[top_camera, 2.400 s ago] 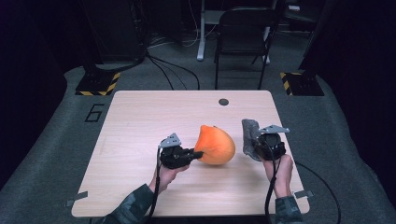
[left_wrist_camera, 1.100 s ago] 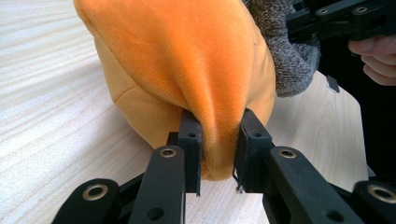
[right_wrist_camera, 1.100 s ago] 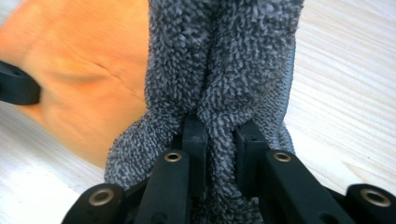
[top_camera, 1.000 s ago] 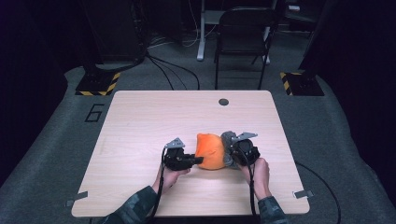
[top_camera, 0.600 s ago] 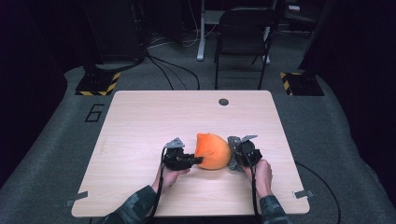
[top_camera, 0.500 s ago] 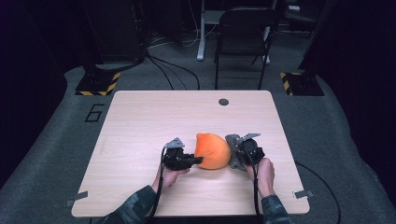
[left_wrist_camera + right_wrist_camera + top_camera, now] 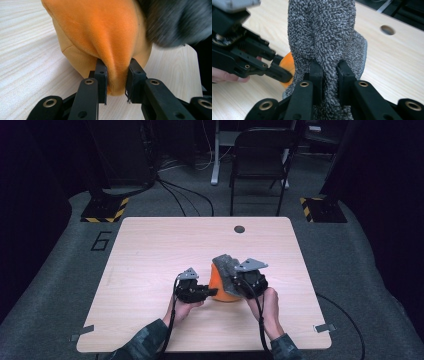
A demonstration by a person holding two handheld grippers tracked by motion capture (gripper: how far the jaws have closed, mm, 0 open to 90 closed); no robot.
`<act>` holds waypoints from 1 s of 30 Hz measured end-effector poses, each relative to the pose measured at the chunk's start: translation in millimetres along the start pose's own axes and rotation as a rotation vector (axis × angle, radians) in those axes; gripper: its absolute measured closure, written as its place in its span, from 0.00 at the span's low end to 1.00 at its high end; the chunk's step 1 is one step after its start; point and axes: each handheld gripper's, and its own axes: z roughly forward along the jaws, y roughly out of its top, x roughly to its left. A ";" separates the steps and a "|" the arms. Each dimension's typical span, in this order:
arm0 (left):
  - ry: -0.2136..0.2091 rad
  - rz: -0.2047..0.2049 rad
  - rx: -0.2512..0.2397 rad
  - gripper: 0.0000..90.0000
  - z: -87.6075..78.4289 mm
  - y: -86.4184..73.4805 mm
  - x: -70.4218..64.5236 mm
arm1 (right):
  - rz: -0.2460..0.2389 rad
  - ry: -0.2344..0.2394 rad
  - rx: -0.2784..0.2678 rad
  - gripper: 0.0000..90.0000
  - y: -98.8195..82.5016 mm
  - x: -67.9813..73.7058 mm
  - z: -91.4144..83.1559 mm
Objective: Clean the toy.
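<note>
— Is anything crowding my left gripper (image 7: 214, 293)?

— The orange fabric piece (image 7: 218, 282) is sitting pinched right ahead of it, and my right gripper (image 7: 235, 287) is pressing in just beyond with the grey fuzzy cloth (image 7: 226, 267) draped over, so nothing is passing between my two tools.

— Where is room lying open?

— The table (image 7: 150, 250) is stretching bare to my left and ahead; a small round hole (image 7: 239, 228) is lying far ahead.
</note>
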 end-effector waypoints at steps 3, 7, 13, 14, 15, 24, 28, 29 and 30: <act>-0.001 0.005 0.006 0.82 0.4 -0.5 0.8 | -0.012 -0.013 0.049 0.86 -6.6 1.4 15.3; 0.003 0.004 0.001 0.82 1.2 -0.2 -0.6 | 0.005 -0.005 0.058 0.86 -10.6 -6.0 17.2; -0.001 -0.003 0.001 0.82 1.1 -0.4 -1.0 | 0.024 -0.033 0.072 0.85 -19.4 -22.2 15.8; -0.001 -0.002 0.002 0.82 1.0 -0.4 -0.7 | 0.038 -0.041 0.079 0.85 -20.6 -24.2 15.7; -0.001 -0.002 0.001 0.82 1.0 -0.5 -0.6 | 0.043 -0.037 0.088 0.85 -22.0 -27.1 15.6; -0.003 -0.002 0.002 0.82 1.1 -0.5 -0.8 | 0.097 -0.070 0.127 0.85 -36.0 -48.6 22.7; -0.003 -0.001 0.002 0.82 1.1 -0.5 -0.8 | 0.117 -0.079 0.150 0.85 -41.8 -55.2 27.1; -0.003 -0.001 0.002 0.82 1.1 -0.5 -0.8 | 0.114 -0.083 0.158 0.85 -43.4 -56.7 28.4; -0.004 -0.002 0.002 0.82 1.1 -0.5 -0.8 | 0.118 -0.092 0.173 0.85 -45.4 -58.4 30.3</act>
